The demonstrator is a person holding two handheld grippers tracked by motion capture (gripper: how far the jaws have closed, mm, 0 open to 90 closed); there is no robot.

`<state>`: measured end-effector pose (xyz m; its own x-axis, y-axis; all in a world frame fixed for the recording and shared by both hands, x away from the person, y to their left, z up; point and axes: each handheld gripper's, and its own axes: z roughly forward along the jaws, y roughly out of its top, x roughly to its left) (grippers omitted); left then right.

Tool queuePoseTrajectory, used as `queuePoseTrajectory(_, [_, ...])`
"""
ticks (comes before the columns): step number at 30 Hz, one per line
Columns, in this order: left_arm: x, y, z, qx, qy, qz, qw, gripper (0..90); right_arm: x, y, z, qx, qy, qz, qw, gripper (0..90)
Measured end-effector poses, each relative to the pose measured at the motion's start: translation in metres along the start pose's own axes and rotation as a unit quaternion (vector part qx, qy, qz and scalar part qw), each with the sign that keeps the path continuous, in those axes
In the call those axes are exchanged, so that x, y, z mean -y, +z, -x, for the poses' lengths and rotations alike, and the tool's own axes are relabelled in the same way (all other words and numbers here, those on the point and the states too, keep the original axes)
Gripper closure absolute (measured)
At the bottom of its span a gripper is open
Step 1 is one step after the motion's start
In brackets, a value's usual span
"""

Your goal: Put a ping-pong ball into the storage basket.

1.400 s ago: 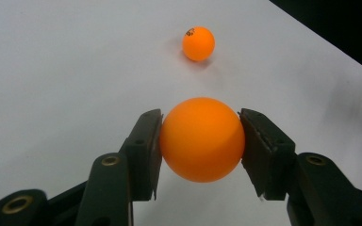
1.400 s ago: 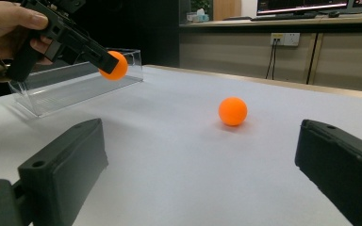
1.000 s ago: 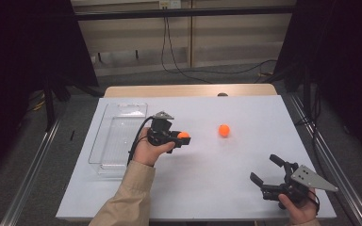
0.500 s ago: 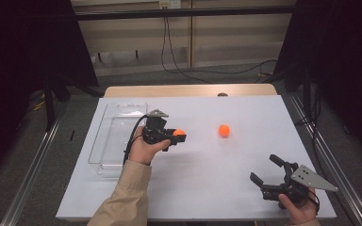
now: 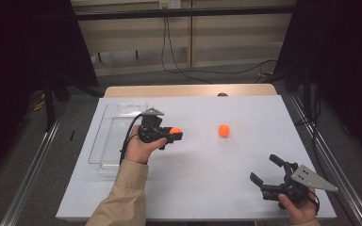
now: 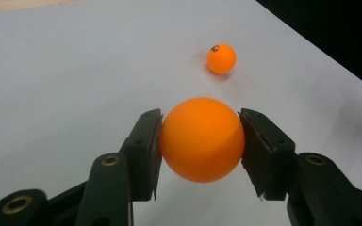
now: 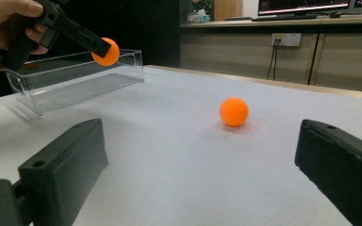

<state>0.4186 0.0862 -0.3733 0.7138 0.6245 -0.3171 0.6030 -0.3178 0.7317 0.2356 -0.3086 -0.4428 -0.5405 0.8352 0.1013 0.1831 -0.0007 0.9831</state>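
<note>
— Surface? White table (image 5: 193,188), wooden strip along far edge, clear tray (image 5: 115,141) at left; dark curtains, cabled wall behind.
— Grippers? Left gripper (image 5: 172,135) clamped on held orange ball (image 6: 201,139), lifted beside tray. Right gripper (image 5: 268,172) spread wide, nothing inside. Second orange ball (image 5: 224,130) loose mid-table.

On the table (image 5: 202,188), 1 ball (image 5: 224,130) is lying right of the tray (image 5: 104,150), another ball (image 5: 175,131) being held between them.
</note>
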Motion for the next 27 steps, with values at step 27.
queuePoseTrajectory(27, [0.0,-0.017,-0.015,-0.02,-0.013,0.011,0.9997,51.0,0.0,0.0,0.0,-0.003,-0.002,-0.001,1.0,2.5])
